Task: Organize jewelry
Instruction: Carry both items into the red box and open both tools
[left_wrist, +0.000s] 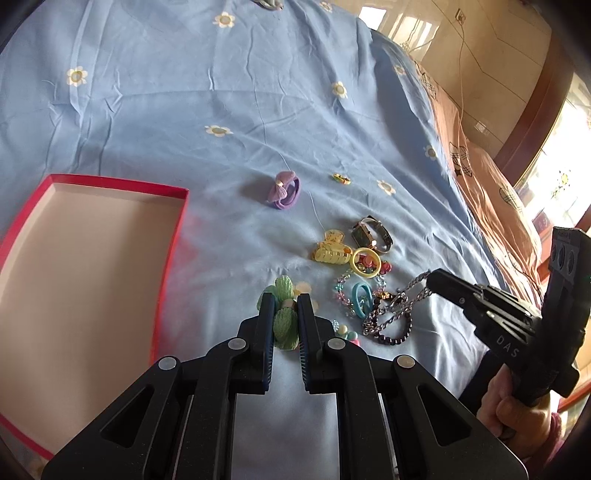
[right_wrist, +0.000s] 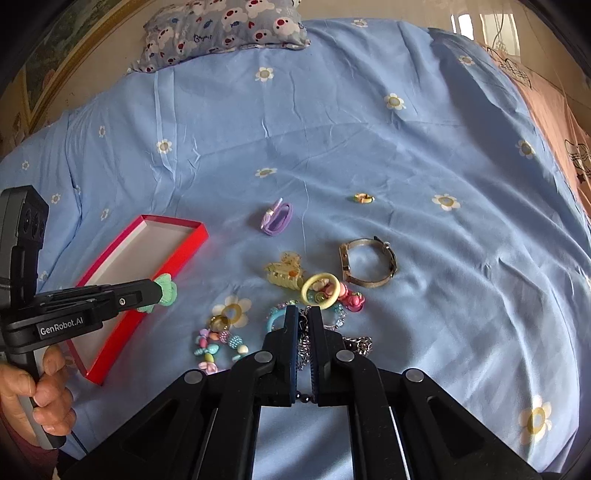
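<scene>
My left gripper (left_wrist: 286, 301) is shut on a green bow hair tie (left_wrist: 283, 321), lifted above the blue bedsheet. In the right wrist view that left gripper (right_wrist: 157, 291) holds the green bow (right_wrist: 166, 290) over the edge of the red box (right_wrist: 184, 251). My right gripper (right_wrist: 302, 314) is shut on a silver chain necklace (right_wrist: 304, 347); the left wrist view shows the chain (left_wrist: 406, 299) hanging from the right gripper (left_wrist: 430, 280). The red box (left_wrist: 173, 236) lies open at the left, nothing in it.
On the sheet lie a purple bow hair tie (right_wrist: 277, 218), a small gold ring (right_wrist: 364, 198), a watch (right_wrist: 365, 264), a yellow claw clip (right_wrist: 282, 277), a yellow ring (right_wrist: 320, 290) and a pastel bead bracelet (right_wrist: 218, 343). A patterned pillow (right_wrist: 221, 29) sits at the far end.
</scene>
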